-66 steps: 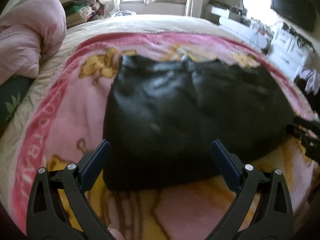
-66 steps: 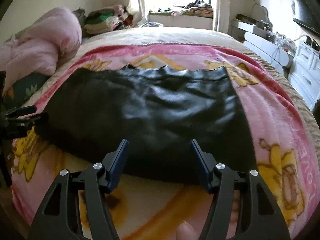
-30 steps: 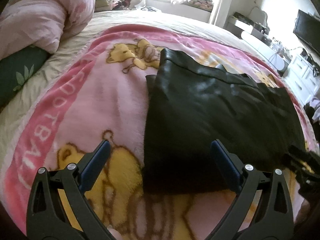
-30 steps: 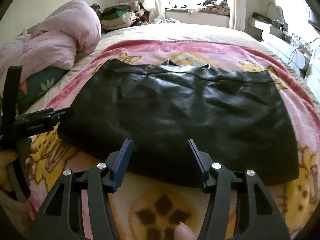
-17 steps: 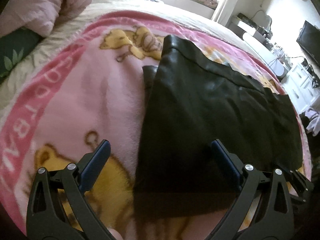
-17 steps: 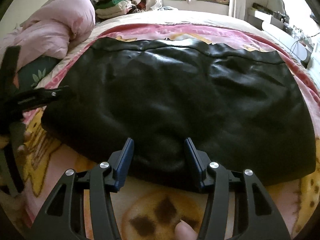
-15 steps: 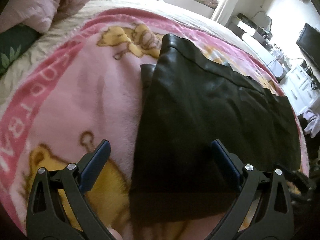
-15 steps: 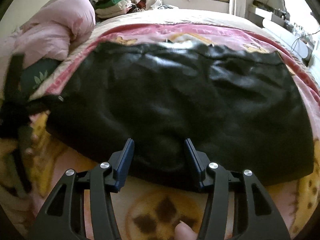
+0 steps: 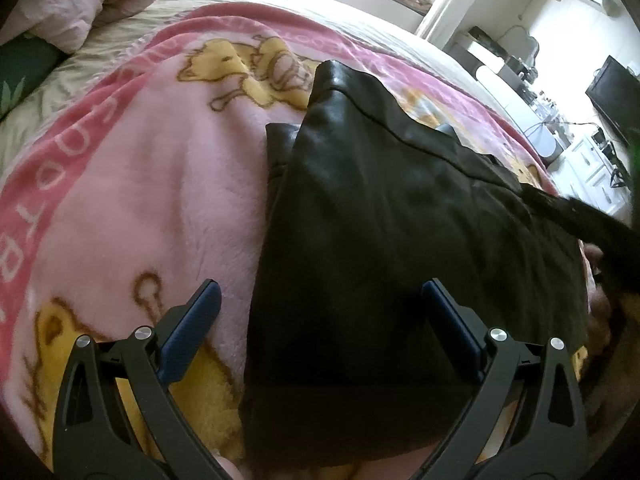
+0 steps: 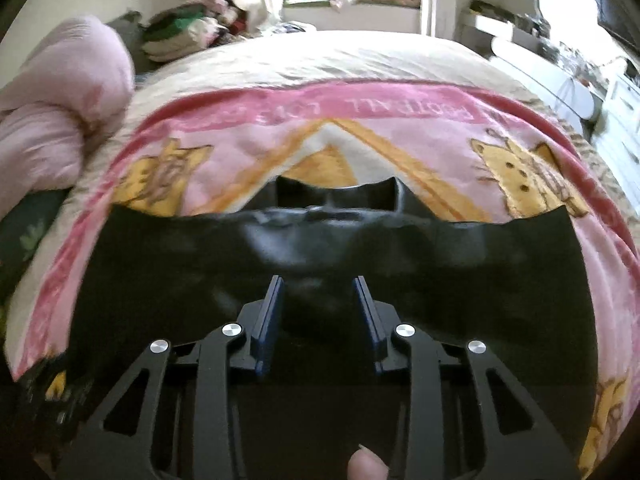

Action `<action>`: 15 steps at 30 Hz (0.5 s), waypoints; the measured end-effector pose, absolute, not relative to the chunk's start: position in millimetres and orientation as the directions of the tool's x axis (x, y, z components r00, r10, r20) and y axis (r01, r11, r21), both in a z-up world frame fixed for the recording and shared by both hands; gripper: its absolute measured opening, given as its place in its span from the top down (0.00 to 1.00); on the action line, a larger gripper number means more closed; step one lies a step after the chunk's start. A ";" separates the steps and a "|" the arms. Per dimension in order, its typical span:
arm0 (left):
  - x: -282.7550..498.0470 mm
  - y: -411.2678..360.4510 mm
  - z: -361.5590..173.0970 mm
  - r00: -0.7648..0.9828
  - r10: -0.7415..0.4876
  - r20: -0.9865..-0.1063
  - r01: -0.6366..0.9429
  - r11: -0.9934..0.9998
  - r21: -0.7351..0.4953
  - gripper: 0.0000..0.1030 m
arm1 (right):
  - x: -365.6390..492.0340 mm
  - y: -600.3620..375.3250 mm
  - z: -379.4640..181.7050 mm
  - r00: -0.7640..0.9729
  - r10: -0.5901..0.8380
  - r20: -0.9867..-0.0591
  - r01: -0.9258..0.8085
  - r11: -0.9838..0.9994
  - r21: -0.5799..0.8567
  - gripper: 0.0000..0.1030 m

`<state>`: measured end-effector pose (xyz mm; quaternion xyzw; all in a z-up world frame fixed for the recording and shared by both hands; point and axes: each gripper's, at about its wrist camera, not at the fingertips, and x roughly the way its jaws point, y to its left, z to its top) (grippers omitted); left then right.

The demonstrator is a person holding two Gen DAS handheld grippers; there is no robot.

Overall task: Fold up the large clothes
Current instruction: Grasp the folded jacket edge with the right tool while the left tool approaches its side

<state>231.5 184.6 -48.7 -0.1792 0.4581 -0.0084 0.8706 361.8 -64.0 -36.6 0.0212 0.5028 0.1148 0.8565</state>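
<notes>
Black, leather-like garment (image 9: 400, 240) lies spread flat on a pink cartoon blanket (image 9: 140, 184) over the bed, a narrower layer peeking out at its far edge. The left gripper (image 9: 320, 304) hangs above the garment's near left corner, jaws wide, nothing between the pads. The right gripper (image 10: 318, 304) is low over the garment's middle, jaws narrow and closing; whether they pinch fabric cannot be told. A pink quilt (image 10: 60, 92) is heaped at the left
</notes>
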 end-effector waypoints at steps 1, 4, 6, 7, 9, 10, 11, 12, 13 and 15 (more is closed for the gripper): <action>232.1 184.5 -48.4 0.579 -0.177 -0.796 -0.149 0.937 -0.317 0.09 | 369.6 -63.0 -42.8 0.455 0.216 -0.864 -0.171 0.973 0.154 0.68; 232.2 182.2 -46.7 0.582 -0.169 -0.796 -0.142 0.942 -0.304 0.09 | 383.2 -58.8 -72.7 0.358 0.198 -0.913 -0.174 0.974 0.143 0.67; 234.2 181.6 -46.8 0.583 -0.168 -0.795 -0.139 0.943 -0.301 0.09 | 382.5 -58.7 -78.9 0.359 0.198 -0.912 -0.164 0.975 0.147 0.67; 235.0 181.8 -47.3 0.582 -0.170 -0.796 -0.139 0.943 -0.303 0.09 | 381.1 -59.6 -78.5 0.366 0.199 -0.909 -0.158 0.976 0.150 0.67; 236.3 183.0 -48.4 0.578 -0.179 -0.796 -0.139 0.940 -0.312 0.09 | 376.0 -60.1 -74.5 0.386 0.199 -0.901 -0.168 0.975 0.144 0.67; 236.7 183.5 -49.1 0.576 -0.182 -0.797 -0.139 0.939 -0.315 0.09 | 374.0 -60.7 -71.5 0.398 0.207 -0.894 -0.171 0.974 0.149 0.67; 236.7 183.7 -49.6 0.574 -0.184 -0.798 -0.140 0.938 -0.317 0.09 | 367.6 -63.4 -64.7 0.414 0.220 -0.883 -0.171 0.972 0.162 0.67; 236.8 184.4 -50.0 0.572 -0.189 -0.798 -0.141 0.936 -0.322 0.09 | 359.2 -66.3 -57.0 0.427 0.244 -0.871 -0.177 0.967 0.184 0.66; 237.0 185.3 -50.0 0.572 -0.192 -0.798 -0.141 0.935 -0.326 0.09 | 347.8 -67.3 -47.7 0.444 0.278 -0.852 -0.197 0.958 0.210 0.66; 237.1 185.1 -49.8 0.571 -0.196 -0.797 -0.140 0.934 -0.329 0.09 | 324.5 -65.6 -33.4 0.475 0.303 -0.826 -0.238 0.948 0.210 0.66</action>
